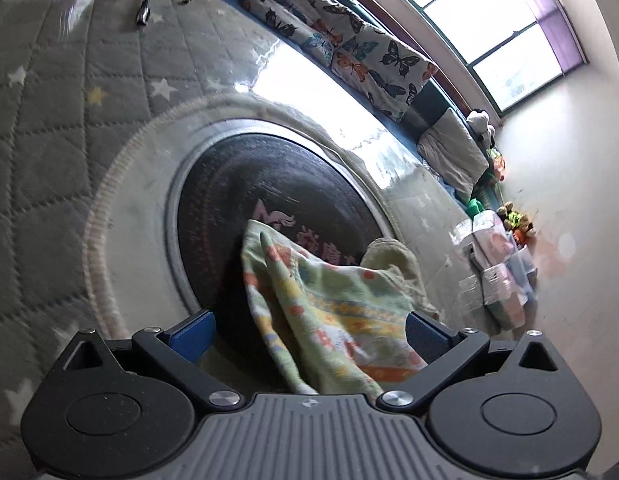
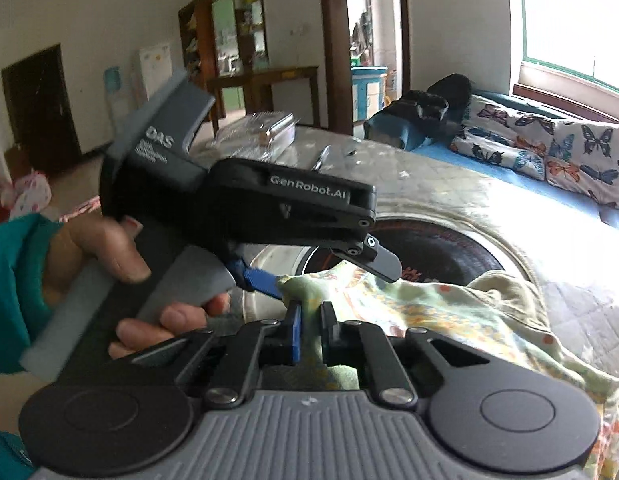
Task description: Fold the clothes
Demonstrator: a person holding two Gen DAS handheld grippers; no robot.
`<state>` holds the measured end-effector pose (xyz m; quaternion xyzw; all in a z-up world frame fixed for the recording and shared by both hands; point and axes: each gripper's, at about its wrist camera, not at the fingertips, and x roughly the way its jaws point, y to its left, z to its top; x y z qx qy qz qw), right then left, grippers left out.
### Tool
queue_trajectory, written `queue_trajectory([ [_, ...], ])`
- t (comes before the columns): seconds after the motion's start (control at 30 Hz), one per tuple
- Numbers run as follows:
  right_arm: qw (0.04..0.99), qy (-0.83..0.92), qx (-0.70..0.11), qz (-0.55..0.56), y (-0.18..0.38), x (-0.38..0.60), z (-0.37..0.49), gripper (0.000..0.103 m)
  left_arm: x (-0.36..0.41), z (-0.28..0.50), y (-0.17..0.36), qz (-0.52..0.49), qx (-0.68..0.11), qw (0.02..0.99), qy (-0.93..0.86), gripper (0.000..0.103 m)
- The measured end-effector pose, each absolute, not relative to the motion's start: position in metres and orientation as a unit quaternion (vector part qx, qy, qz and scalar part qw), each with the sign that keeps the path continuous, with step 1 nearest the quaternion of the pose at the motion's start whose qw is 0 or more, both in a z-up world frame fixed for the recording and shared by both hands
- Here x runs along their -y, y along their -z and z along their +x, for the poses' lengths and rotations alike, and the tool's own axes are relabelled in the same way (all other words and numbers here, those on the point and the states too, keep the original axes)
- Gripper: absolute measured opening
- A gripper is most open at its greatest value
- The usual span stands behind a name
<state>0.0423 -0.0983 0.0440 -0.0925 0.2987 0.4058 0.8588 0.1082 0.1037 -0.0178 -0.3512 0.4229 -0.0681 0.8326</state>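
Note:
A pale green garment [image 1: 329,312] with orange and yellow print lies bunched over the near edge of a dark round plate [image 1: 269,184] set into the table. My left gripper [image 1: 309,332] is open, its blue pads [image 1: 191,336] spread wide with the cloth draped between them. In the right wrist view the garment [image 2: 449,312] trails off to the right. My right gripper [image 2: 312,320] is shut on a fold of it. The left gripper [image 2: 335,279], held by a hand [image 2: 109,252] in a teal sleeve, hovers just beyond, fingers apart over the same cloth edge.
The round table wears a grey quilted star cover [image 1: 69,120] under clear plastic. A pen-like object [image 1: 145,4] and a clear plastic box [image 2: 261,136] sit at its far side. Butterfly cushions [image 1: 349,40] line a sofa under the window; boxes and toys [image 1: 497,256] stand by the wall.

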Motion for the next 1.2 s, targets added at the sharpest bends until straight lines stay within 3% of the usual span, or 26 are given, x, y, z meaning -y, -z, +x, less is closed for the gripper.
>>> queue_trajectory([
  [0.2,0.860,-0.408,-0.296,-0.078,-0.046,0.111,0.045,0.008,-0.095,0.118,0.024,-0.383,-0.423,0.817,0.076,0.081],
  [0.3,0.858,-0.412,-0.298,-0.075,-0.045,0.110,0.047,0.008,-0.093,0.120,0.030,-0.398,-0.425,0.810,0.071,0.061],
  [0.37,0.856,-0.415,-0.301,-0.073,-0.044,0.110,0.048,0.008,-0.093,0.122,0.033,-0.397,-0.428,0.809,0.068,0.042],
  [0.47,0.858,-0.410,-0.302,-0.064,-0.043,0.117,0.050,0.015,-0.093,0.124,0.037,-0.393,-0.433,0.809,0.059,0.026],
  [0.57,0.864,-0.399,-0.303,-0.054,-0.043,0.127,0.053,0.022,-0.094,0.124,0.038,-0.388,-0.432,0.812,0.058,0.022],
  [0.77,0.896,-0.311,-0.316,-0.033,-0.034,0.179,0.064,0.025,-0.088,0.121,0.036,-0.369,-0.430,0.823,0.052,0.025],
  [0.87,0.912,-0.247,-0.326,-0.017,-0.025,0.211,0.082,0.038,-0.087,0.120,0.035,-0.361,-0.430,0.826,0.053,0.025],
  [1.2,0.927,-0.109,-0.356,0.049,0.009,0.292,0.123,0.045,-0.084,0.120,0.033,-0.348,-0.438,0.827,0.058,0.025],
])
